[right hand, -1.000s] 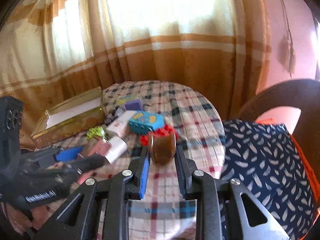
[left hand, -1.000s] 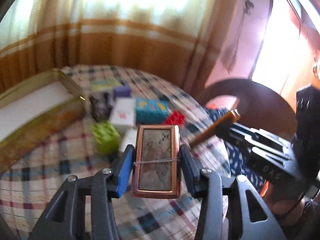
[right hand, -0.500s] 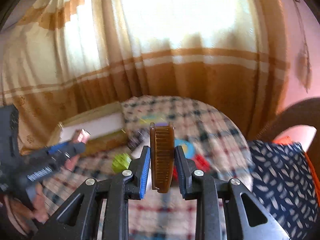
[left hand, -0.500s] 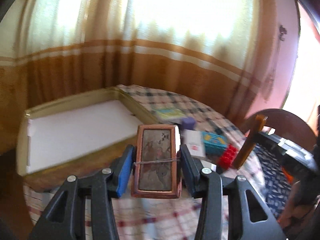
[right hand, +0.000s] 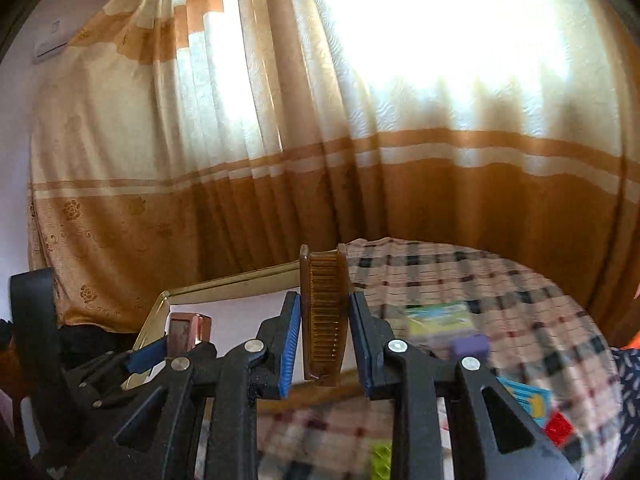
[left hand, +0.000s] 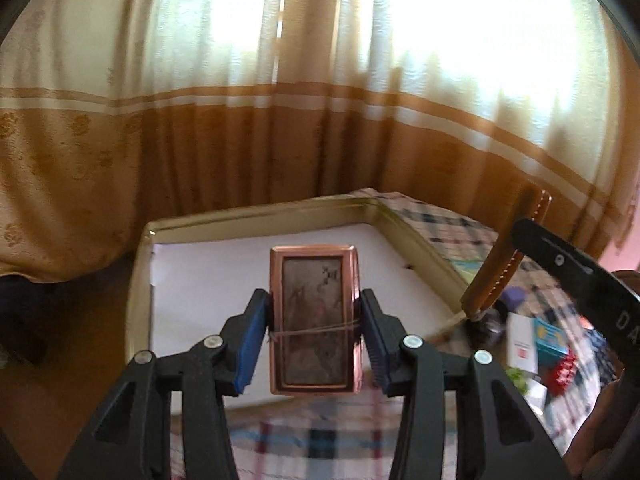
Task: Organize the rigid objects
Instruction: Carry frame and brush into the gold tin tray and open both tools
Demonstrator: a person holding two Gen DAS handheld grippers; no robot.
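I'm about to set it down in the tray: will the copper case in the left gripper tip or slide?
The copper case looks stiff and flat-faced, so laid flat in the tray it should stay put. Stood on its narrow end it would probably tip. Its polished rim looks smooth, so it may slide on the tray's white lining.

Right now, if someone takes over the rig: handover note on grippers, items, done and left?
Left gripper: shut on the copper tin, over the gold box.
Right gripper: shut on the brown comb, near the box's edge.
Done: both items picked up; neither is in the box yet.
Left: set both inside, then fetch the purple block, blue box and red brick from the plaid table.
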